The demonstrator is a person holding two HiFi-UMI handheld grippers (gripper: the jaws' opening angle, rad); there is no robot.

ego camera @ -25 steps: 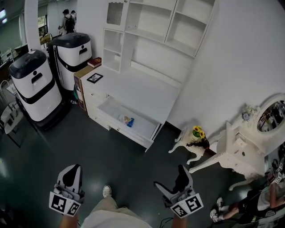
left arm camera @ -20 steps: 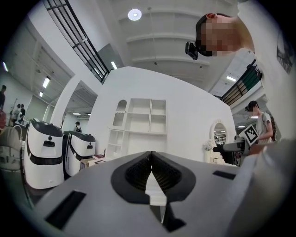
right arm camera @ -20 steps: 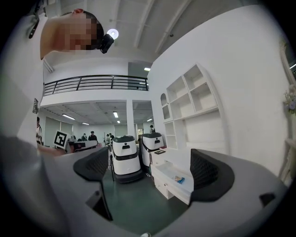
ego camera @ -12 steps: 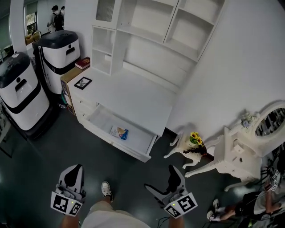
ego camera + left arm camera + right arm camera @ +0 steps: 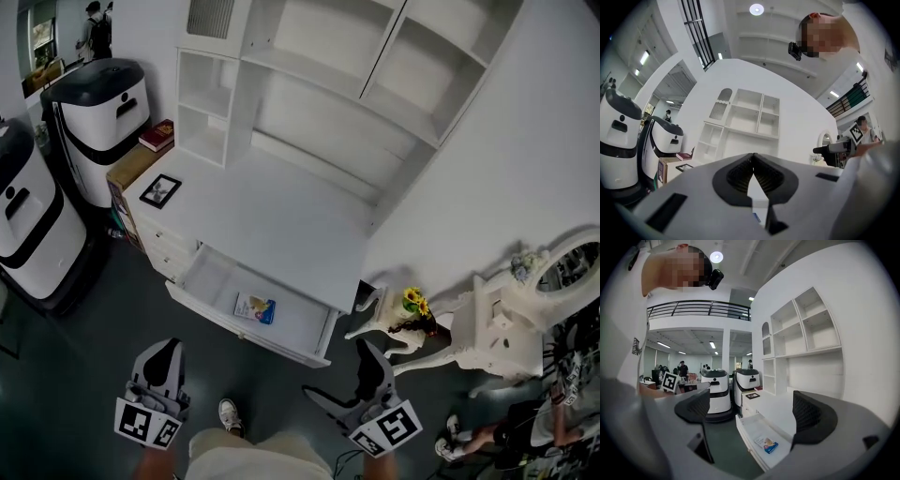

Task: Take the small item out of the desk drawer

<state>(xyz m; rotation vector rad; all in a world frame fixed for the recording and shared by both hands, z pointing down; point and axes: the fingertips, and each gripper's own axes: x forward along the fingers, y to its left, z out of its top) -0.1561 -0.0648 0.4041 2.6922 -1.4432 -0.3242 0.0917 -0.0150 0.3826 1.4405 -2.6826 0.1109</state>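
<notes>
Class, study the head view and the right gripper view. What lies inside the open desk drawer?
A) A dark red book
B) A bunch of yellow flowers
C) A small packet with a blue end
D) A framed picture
C: a small packet with a blue end lies flat on the floor of the open drawer, and nothing else shows inside it.
</notes>
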